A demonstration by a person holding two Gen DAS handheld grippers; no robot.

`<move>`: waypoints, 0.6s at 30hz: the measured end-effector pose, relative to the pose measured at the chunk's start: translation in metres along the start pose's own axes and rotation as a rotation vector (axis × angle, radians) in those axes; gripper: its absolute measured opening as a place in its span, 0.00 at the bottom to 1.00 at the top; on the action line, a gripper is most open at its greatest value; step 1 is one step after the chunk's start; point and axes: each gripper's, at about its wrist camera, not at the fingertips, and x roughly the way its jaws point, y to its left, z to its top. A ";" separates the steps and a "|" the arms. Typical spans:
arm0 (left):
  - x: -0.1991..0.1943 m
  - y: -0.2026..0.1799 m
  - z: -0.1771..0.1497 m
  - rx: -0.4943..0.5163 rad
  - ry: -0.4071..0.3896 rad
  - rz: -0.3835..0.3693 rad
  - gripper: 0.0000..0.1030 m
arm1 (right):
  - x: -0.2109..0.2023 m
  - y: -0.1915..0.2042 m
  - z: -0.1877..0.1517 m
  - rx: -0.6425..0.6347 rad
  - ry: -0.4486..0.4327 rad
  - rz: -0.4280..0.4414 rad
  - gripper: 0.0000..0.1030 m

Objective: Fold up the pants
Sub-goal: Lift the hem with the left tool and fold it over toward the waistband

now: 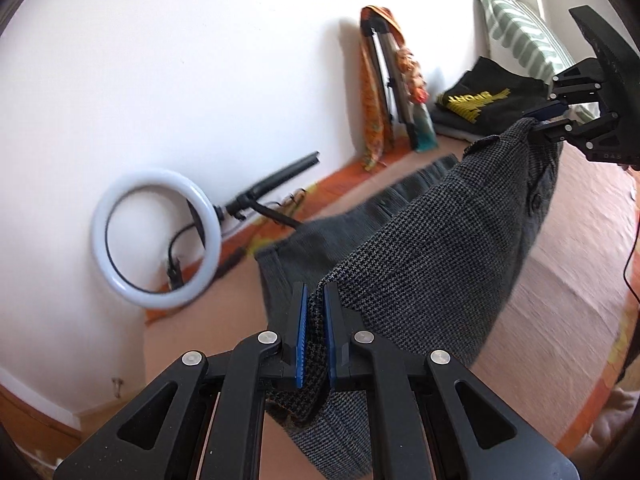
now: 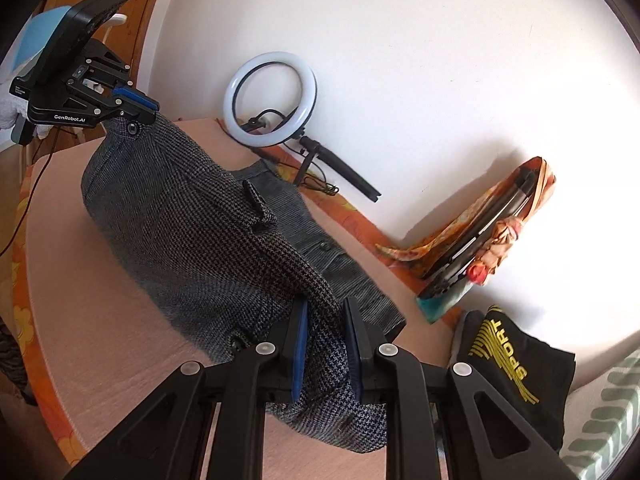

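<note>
The grey houndstooth pants (image 1: 448, 232) hang stretched between my two grippers above the pink bed cover (image 1: 560, 264). My left gripper (image 1: 316, 312) is shut on one end of the waistband; it also shows in the right wrist view (image 2: 150, 110) at top left. My right gripper (image 2: 326, 328) is shut on the other end of the pants (image 2: 192, 236); it shows in the left wrist view (image 1: 548, 118) at upper right. The legs trail down onto the bed behind.
A ring light (image 1: 156, 236) on a stand lies by the white wall. A black shirt with yellow print (image 2: 516, 376) sits on folded clothes beside a striped pillow (image 1: 520, 28). An orange patterned cloth over a folded frame (image 2: 492, 232) leans on the wall.
</note>
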 end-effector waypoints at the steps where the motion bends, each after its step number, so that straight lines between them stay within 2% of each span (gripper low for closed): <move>1: 0.005 0.003 0.004 0.000 0.000 0.005 0.06 | 0.005 -0.005 0.004 0.002 0.004 -0.003 0.15; 10: 0.075 0.035 0.047 0.001 0.016 0.052 0.06 | 0.072 -0.054 0.036 0.016 0.072 -0.017 0.15; 18: 0.153 0.046 0.051 0.025 0.119 0.080 0.05 | 0.151 -0.068 0.042 -0.012 0.177 -0.005 0.15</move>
